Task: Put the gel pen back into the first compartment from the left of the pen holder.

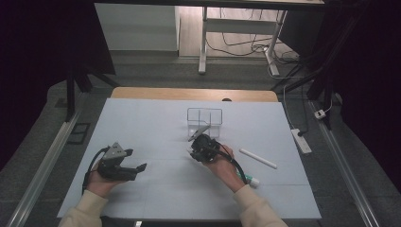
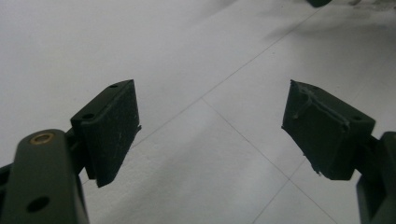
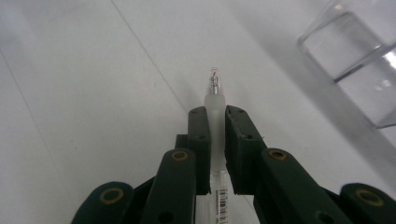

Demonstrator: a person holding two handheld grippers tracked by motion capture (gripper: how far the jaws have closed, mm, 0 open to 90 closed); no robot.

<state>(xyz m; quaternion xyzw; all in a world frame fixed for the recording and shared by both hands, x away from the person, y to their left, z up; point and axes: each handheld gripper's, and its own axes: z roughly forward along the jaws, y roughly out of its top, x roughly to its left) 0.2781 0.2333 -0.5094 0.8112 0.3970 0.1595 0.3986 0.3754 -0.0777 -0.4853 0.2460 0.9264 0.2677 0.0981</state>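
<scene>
Right tongs (image 3: 215, 123) clamp pen (image 3: 214, 95) lengthwise, tip aimed toward clear organizer (image 1: 204, 122); left tongs (image 2: 210, 130) rest open, unused, on counter (image 1: 142, 123).

I can make out only one printed mark: a small barcode label (image 3: 221, 205) on the clear barrel of the pen (image 3: 215, 114) that my right gripper (image 3: 215, 116) pinches between its jaws, seen in the right gripper view. Black bars run across the label with a row of tiny digits beside them, but they are too small and blurred for me to read a single number. I find no readable word, brand or sign on the white table cover (image 1: 156, 189) in the high view.
</scene>
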